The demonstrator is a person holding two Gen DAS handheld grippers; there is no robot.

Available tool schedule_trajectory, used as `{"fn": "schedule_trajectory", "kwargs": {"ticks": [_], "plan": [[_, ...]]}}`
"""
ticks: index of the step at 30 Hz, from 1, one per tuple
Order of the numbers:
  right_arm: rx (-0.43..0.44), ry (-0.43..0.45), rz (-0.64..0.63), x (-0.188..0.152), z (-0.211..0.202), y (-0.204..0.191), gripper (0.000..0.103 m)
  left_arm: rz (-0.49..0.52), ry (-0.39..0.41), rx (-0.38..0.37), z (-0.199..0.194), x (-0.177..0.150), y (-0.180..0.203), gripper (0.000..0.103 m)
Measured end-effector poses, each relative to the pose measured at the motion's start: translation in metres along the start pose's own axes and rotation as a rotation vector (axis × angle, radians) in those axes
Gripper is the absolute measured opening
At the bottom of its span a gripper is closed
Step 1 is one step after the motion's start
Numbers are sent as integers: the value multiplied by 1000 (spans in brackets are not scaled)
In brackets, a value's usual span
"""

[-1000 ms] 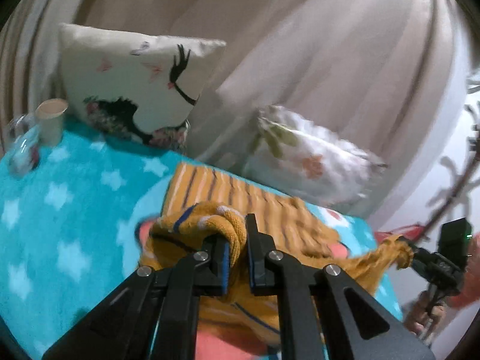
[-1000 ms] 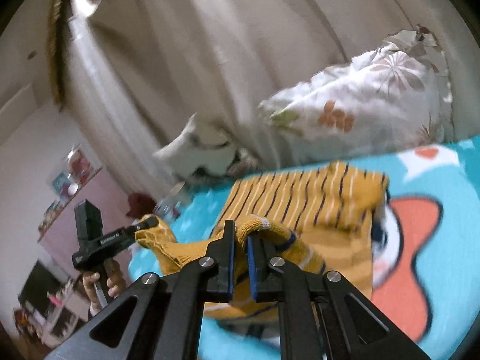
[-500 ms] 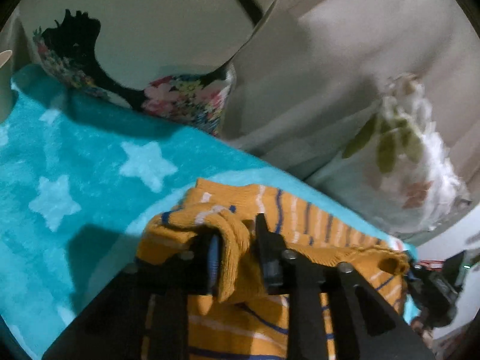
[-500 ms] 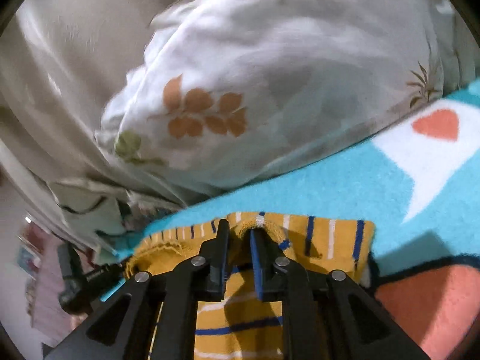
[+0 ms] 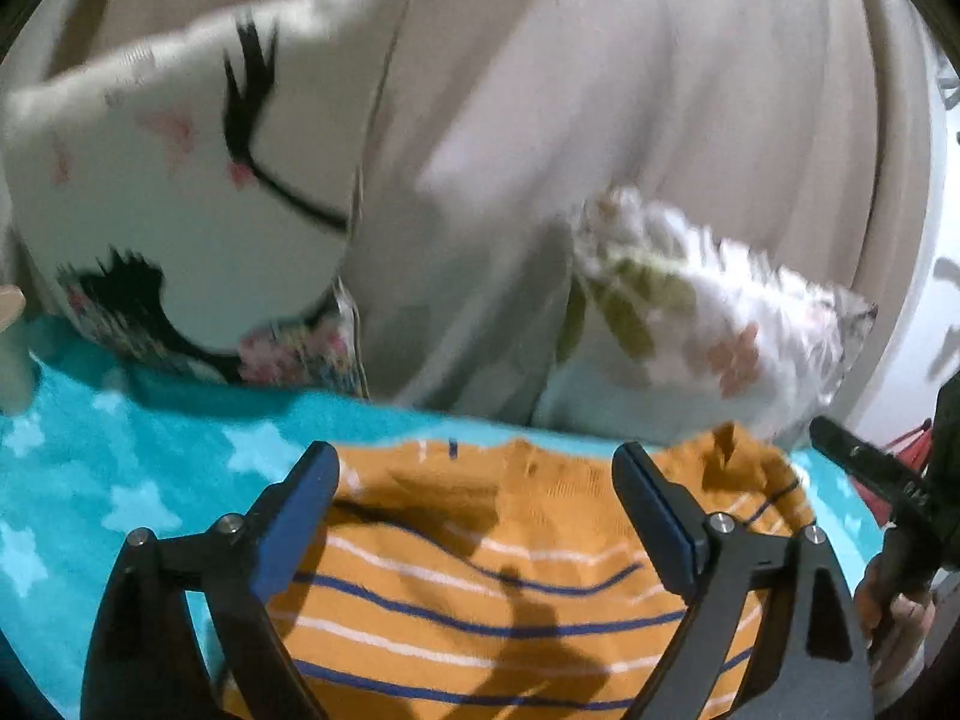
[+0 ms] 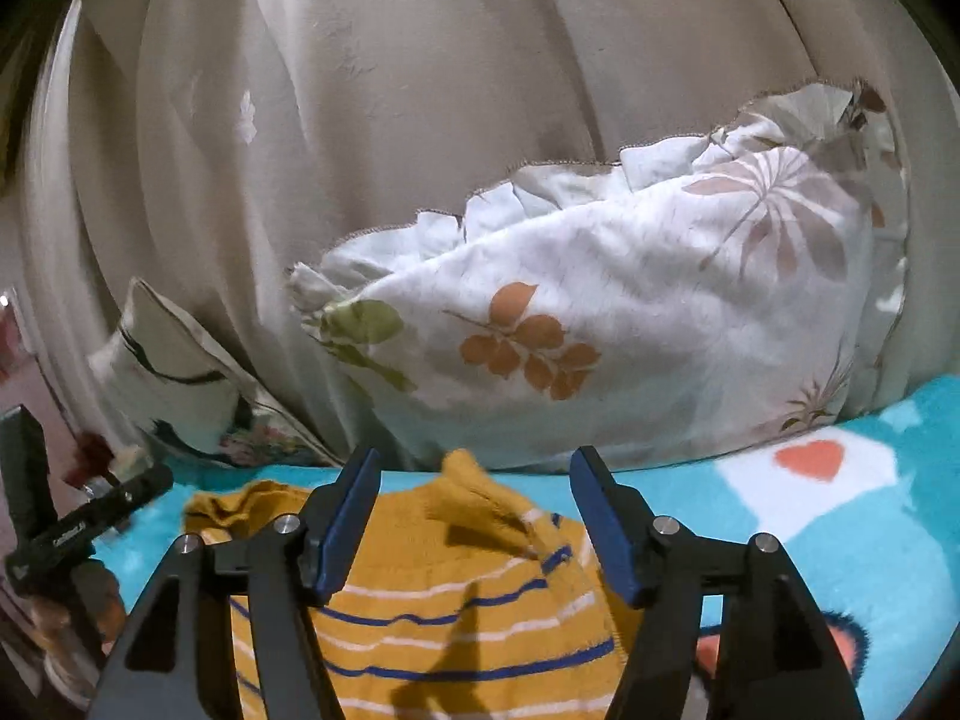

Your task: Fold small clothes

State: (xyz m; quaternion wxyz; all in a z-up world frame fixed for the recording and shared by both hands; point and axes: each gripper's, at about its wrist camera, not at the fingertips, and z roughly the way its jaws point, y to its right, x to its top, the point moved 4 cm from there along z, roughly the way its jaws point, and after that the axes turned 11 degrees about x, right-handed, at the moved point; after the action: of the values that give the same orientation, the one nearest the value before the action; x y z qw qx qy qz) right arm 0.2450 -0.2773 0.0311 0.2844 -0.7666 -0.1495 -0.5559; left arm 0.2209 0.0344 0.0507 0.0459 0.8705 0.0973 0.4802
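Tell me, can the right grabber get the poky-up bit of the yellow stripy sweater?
Probably yes. The right gripper is opening its jaws, and the raised fold of the yellow striped sweater stands between its fingers with nothing covering it. The leaf pillow sits behind, out of the way.

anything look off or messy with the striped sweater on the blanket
Mostly neat: the mustard striped sweater lies folded on the teal blanket. One odd spot: a small flap at its far edge sticks up, between the opening jaws of the right hand-held gripper.
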Motion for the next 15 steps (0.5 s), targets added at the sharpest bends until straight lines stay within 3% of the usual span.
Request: {"fn": "schedule_trajectory", "kwargs": {"ticks": [3, 6, 10, 12, 15], "plan": [[110, -67, 61, -6, 10, 4, 71, -39, -101, 14, 22, -9, -11, 92], [246, -193, 130, -17, 40, 5, 71, -84, -155, 40, 39, -14, -18, 92], [195, -267, 232, -32, 73, 39, 70, -153, -223, 66, 57, -19, -37, 92], [104, -234, 283, -33, 71, 65, 70, -189, -247, 47, 62, -22, -43, 92], [1, -156, 402, -32, 53, 103, 84, -211, -254, 47, 63, -25, -48, 92]]}}
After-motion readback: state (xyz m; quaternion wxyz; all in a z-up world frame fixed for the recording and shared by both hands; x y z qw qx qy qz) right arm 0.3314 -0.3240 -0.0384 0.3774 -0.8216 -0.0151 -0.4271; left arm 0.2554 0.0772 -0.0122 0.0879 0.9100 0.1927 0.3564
